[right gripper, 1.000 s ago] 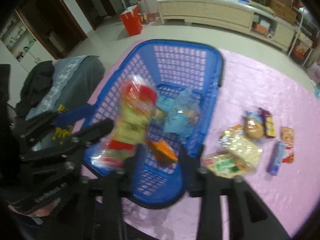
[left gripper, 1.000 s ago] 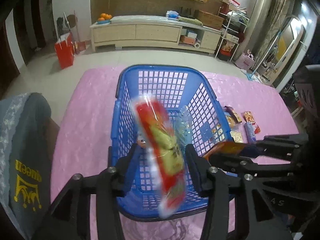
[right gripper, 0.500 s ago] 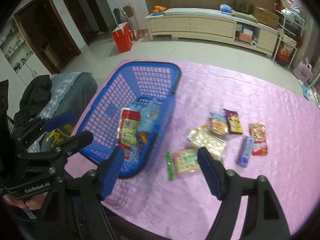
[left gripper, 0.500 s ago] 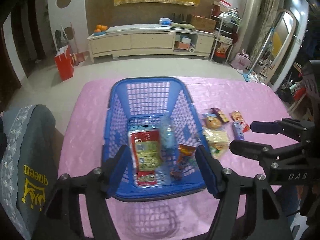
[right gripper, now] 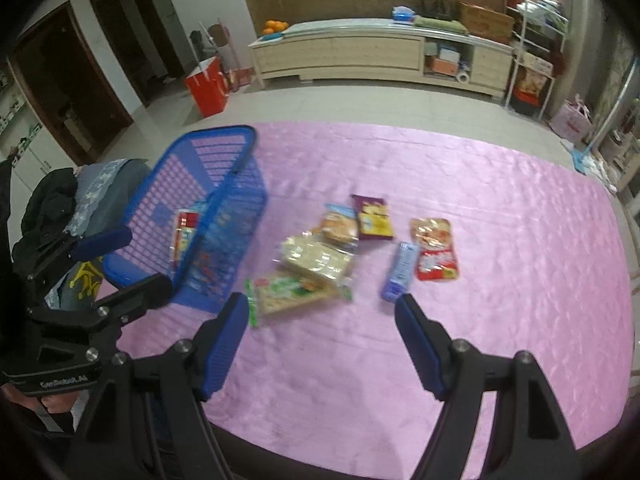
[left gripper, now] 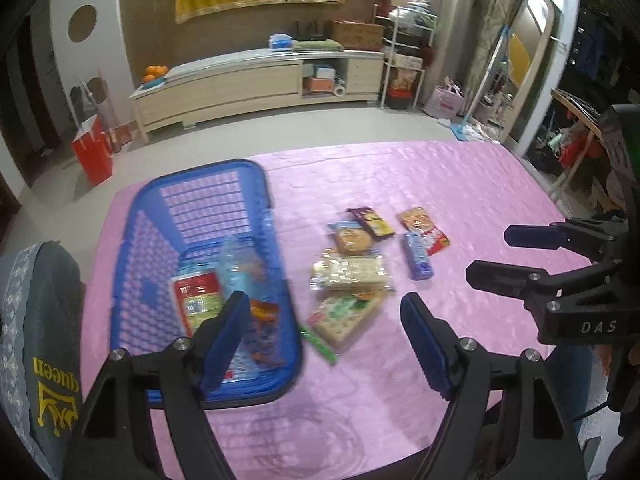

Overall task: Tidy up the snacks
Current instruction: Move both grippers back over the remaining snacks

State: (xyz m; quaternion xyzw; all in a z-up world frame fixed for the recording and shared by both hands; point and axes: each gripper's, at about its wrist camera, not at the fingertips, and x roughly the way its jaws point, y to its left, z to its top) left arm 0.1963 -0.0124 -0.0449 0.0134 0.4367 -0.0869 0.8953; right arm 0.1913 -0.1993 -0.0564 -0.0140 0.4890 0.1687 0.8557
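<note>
The pink quilted tabletop (left gripper: 460, 200) carries a blue plastic lattice basket (left gripper: 264, 196) at its left, holding a red-and-green snack packet (left gripper: 196, 292), a clear blue bag (left gripper: 236, 268) and an orange packet (left gripper: 262, 312). Beside it lie loose snacks: a green cracker pack (right gripper: 292, 292), pale biscuit pack (right gripper: 316, 258), blue bar (right gripper: 400, 270) and red pouch (right gripper: 436, 252). Left hand-held gripper (left gripper: 324, 344), jaws just widened, gapes empty; right hand-held gripper (right gripper: 320, 344) likewise spread and empty.
</note>
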